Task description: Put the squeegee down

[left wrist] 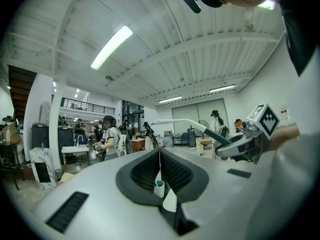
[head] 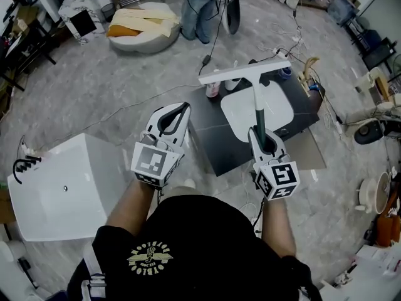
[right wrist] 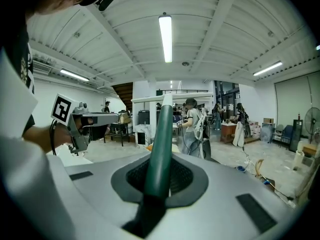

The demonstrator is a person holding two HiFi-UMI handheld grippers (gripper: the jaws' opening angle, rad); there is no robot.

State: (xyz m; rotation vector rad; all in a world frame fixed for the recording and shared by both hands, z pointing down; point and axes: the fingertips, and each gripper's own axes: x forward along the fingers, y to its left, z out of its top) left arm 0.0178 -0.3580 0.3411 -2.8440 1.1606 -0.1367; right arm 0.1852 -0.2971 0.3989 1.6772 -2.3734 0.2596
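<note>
While the right gripper [head: 260,140] is closed on the dark green handle of the squeegee [head: 255,96], the tool seems to be held in the air above the dark low table [head: 210,146] and does not rest on anything. Its long axis runs straight out from the jaws, away from the person. The white blade crosses this axis at the far end, above the far edge of the table and near a small bottle [head: 213,90]. Under the handle lies a white rounded board [head: 279,115].

The left gripper [head: 182,108] has its jaws together with nothing between them. It hovers at the left side of the table, apart from the squeegee, so only the right hand carries the tool.

I judge that the next move is to lower the right gripper until the squeegee lies on the surface below. The blade end will probably touch first, and then the jaws can open.
</note>
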